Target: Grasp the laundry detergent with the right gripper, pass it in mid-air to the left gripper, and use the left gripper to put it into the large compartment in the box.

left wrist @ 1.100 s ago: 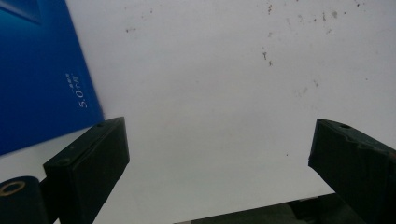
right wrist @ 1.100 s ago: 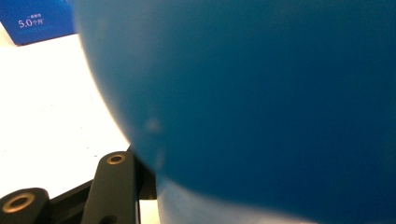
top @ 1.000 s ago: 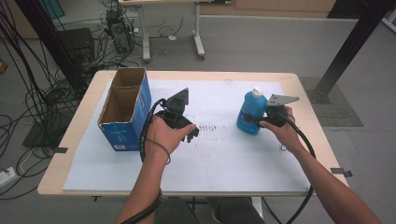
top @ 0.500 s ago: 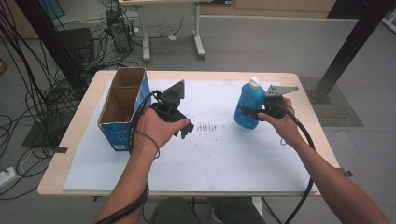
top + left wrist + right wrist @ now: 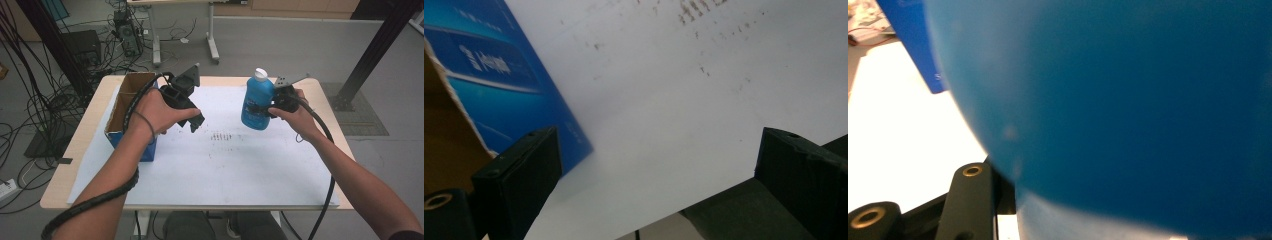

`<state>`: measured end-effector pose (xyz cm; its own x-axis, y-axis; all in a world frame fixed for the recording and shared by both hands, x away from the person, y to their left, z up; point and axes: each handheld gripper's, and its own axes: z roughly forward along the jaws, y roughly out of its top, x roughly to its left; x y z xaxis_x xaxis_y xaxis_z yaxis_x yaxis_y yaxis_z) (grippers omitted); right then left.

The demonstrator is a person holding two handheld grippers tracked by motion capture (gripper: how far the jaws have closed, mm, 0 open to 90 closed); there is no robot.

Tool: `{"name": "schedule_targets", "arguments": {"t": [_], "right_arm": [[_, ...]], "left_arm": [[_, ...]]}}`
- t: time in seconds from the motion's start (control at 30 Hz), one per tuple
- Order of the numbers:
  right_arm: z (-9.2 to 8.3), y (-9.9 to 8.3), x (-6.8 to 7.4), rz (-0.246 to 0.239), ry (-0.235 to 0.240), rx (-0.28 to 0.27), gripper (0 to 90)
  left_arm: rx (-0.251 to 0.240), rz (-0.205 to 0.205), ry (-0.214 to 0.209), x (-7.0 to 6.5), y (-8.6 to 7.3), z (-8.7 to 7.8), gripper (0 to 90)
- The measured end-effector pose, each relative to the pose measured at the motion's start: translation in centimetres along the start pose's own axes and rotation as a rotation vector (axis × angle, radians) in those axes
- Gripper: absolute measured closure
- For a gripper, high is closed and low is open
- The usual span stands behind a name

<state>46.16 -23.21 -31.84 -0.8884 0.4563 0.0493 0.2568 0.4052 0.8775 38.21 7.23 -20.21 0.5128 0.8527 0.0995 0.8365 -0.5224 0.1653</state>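
A blue bottle point(image 5: 256, 102) with a white cap point(image 5: 260, 75) hangs above the right half of the table, held upright. My right gripper point(image 5: 261, 108) is shut on its lower body from the right side. In the right gripper view the bottle point(image 5: 1128, 110) sits right against the camera. My left gripper point(image 5: 196, 121) hovers above the table's left middle, just right of an open cardboard box point(image 5: 146, 150) with blue outer sides. Its jaws stand open with nothing between them point(image 5: 659, 172), over the white sheet point(image 5: 684, 100) beside the box's blue wall point(image 5: 499, 85).
A white sheet point(image 5: 225, 165) with faint brown specks covers most of the wooden table point(image 5: 60, 185). The box stands at the left edge. Cables, a desk frame and a black post stand on the floor beyond the table.
Both hands have risen. The right gripper has carried the bottle up off the sheet and slightly left. The left gripper has lifted and stayed near the box.
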Motion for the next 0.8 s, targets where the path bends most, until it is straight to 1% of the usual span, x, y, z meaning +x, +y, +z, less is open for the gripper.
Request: {"name": "schedule_targets", "arguments": {"t": [0.03, 0.07, 0.1, 0.13, 0.17, 0.2, 0.27, 0.33, 0.4, 0.47, 0.5, 0.53, 0.57, 0.6, 0.63, 0.7, 0.73, 0.77, 0.8], "right_arm": [[0.0, 0.0, 0.0, 0.000, 0.000, 0.000, 45.2], [0.1, 0.6, 0.2, -0.009, 0.013, 0.007, 45.1], [0.3, 1.2, 0.6, -0.009, 0.034, 0.022, 45.1], [0.3, 1.2, 0.6, -0.009, 0.034, 0.022, 45.1], [0.7, 1.8, 1.0, -0.013, 0.051, 0.034, 45.0], [0.7, 1.8, 1.0, -0.013, 0.051, 0.034, 45.0], [1.1, 2.4, 1.6, -0.023, 0.069, 0.054, 45.0], [1.6, 3.0, 2.2, -0.031, 0.087, 0.063, 45.0], [2.1, 3.4, 2.7, -0.040, 0.108, 0.066, 45.0], [2.6, 3.7, 3.2, -0.045, 0.120, 0.065, 45.0], [3.3, 4.1, 3.8, -0.056, 0.140, 0.073, 44.9], [3.3, 4.1, 3.8, -0.056, 0.140, 0.073, 44.9], [3.9, 4.4, 4.4, -0.064, 0.158, 0.075, 44.9], [3.9, 4.4, 4.4, -0.064, 0.158, 0.075, 44.9], [4.3, 4.7, 4.8, -0.070, 0.173, 0.076, 44.9], [4.8, 5.0, 5.3, -0.077, 0.191, 0.074, 45.0], [5.2, 5.2, 5.7, -0.088, 0.209, 0.072, 45.0], [5.2, 5.2, 5.7, -0.088, 0.209, 0.072, 45.0], [5.6, 5.4, 6.0, -0.089, 0.222, 0.071, 45.0]], "left_arm": [[0.000, 0.000, 0.000, 0.0, 0.0, 0.0, 5.4], [-0.001, 0.016, -0.001, 0.1, 0.2, -0.3, 5.4], [-0.005, 0.052, 0.005, 0.1, 0.4, -0.7, 5.3], [-0.005, 0.052, 0.005, 0.1, 0.4, -0.7, 5.4], [-0.006, 0.078, -0.001, 0.2, 0.7, -1.3, 5.4], [-0.006, 0.078, -0.001, 0.2, 0.7, -1.3, 5.4], [0.002, 0.102, -0.033, 0.2, 1.0, -1.6, 5.6], [0.002, 0.126, -0.024, 0.2, 1.1, -2.0, 5.4], [0.010, 0.149, -0.032, 0.4, 1.3, -2.3, 5.5], [0.009, 0.164, -0.031, 0.5, 1.4, -2.6, 5.4], [0.001, 0.182, -0.029, 0.7, 1.6, -3.1, 5.4], [0.001, 0.182, -0.029, 0.7, 1.6, -3.1, 5.4], [-0.004, 0.201, -0.027, 0.9, 1.6, -3.6, 5.3], [-0.004, 0.201, -0.027, 0.9, 1.6, -3.6, 5.3], [-0.005, 0.210, -0.026, 1.0, 1.7, -3.8, 5.3], [-0.004, 0.235, -0.025, 1.2, 1.7, -4.2, 5.2], [-0.001, 0.246, -0.028, 1.3, 1.7, -4.4, 5.2], [0.000, 0.263, -0.036, 1.4, 1.8, -4.7, 5.2], [0.001, 0.278, -0.042, 1.5, 1.8, -4.9, 5.2]]}}
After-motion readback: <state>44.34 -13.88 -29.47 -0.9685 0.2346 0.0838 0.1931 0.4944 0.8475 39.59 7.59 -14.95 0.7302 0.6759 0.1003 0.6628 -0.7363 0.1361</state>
